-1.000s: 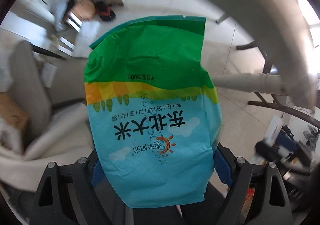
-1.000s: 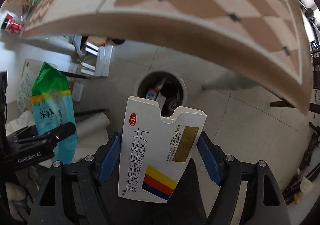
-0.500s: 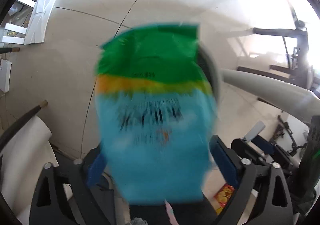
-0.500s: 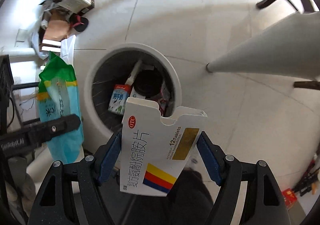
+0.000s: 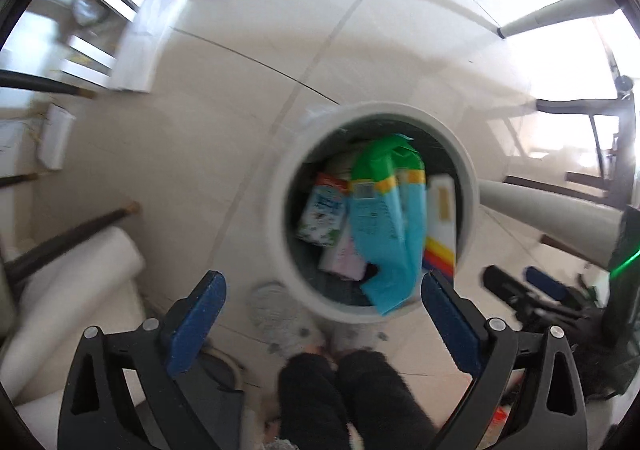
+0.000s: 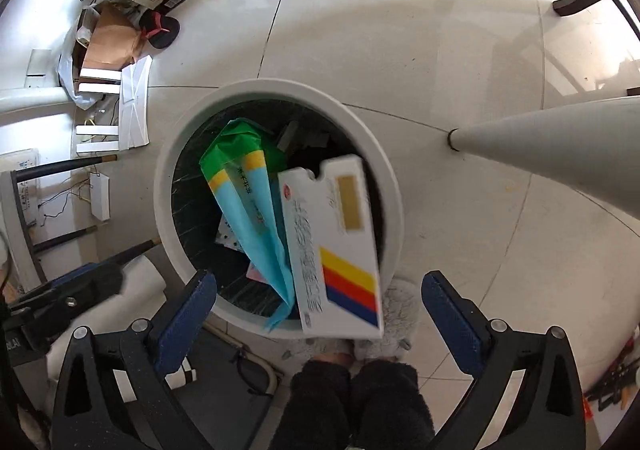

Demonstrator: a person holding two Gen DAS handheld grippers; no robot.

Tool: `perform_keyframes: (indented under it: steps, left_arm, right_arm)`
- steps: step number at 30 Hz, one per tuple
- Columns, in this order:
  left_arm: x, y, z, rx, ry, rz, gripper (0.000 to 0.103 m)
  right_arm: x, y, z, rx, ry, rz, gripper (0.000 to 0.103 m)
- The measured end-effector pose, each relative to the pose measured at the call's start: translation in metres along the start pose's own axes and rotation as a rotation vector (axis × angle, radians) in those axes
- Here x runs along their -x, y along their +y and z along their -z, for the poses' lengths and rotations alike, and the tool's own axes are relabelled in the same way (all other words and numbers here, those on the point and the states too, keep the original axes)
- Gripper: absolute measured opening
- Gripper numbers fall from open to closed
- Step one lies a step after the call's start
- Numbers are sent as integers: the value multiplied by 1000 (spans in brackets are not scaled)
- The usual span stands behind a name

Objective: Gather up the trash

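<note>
A round white trash bin (image 5: 472,178) stands on the tiled floor below both grippers; it also shows in the right wrist view (image 6: 384,154). A green and blue rice bag (image 5: 386,226) is falling into it, blurred, and shows in the right wrist view (image 6: 248,202) too. A white medicine box (image 6: 336,250) with yellow, red and blue stripes falls beside the bag; its edge shows in the left wrist view (image 5: 442,218). My left gripper (image 5: 320,318) is open and empty above the bin's near rim. My right gripper (image 6: 320,310) is open and empty above the bin.
A milk carton (image 5: 322,216) and other trash lie in the bin. A white table leg (image 6: 552,146) slants in at the right. Boxes, papers and slippers (image 6: 160,28) lie on the floor at the far left. The person's dark-trousered legs (image 6: 352,402) are below.
Both grippers have opened over the bin. The rice bag has left the left gripper and the medicine box has left the right gripper; both are dropping into the bin.
</note>
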State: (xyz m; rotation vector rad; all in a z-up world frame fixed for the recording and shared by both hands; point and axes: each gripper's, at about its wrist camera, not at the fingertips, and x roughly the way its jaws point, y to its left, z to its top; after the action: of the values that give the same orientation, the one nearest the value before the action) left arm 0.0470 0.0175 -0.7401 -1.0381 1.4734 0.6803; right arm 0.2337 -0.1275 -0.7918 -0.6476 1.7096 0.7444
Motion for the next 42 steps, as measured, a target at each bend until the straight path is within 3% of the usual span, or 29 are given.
perform_keyframes:
  steps: [4, 9, 16, 22, 30, 33, 42]
  left_arm:
    - [34, -4, 24, -25, -41, -57, 100]
    - [79, -16, 56, -33, -43, -72, 100]
    - [167, -45, 101, -58, -57, -54, 100]
    - [261, -74, 134, -132, -77, -18, 100]
    - [386, -89, 156, -306, -166, 121, 100]
    - [423, -86, 164, -380, -194, 157, 100]
    - [502, -63, 193, -513, -238, 228, 100]
  right_arm:
    - [27, 0, 18, 12, -19, 56, 103]
    - [73, -1, 49, 11, -43, 82, 103]
    - [178, 6, 100, 16, -66, 40, 103]
    - [289, 9, 142, 15, -96, -49, 103]
    - [435, 17, 190, -12, -138, -172, 103]
    - [491, 28, 217, -24, -193, -194, 103]
    - [584, 79, 301, -93, -301, -229, 103]
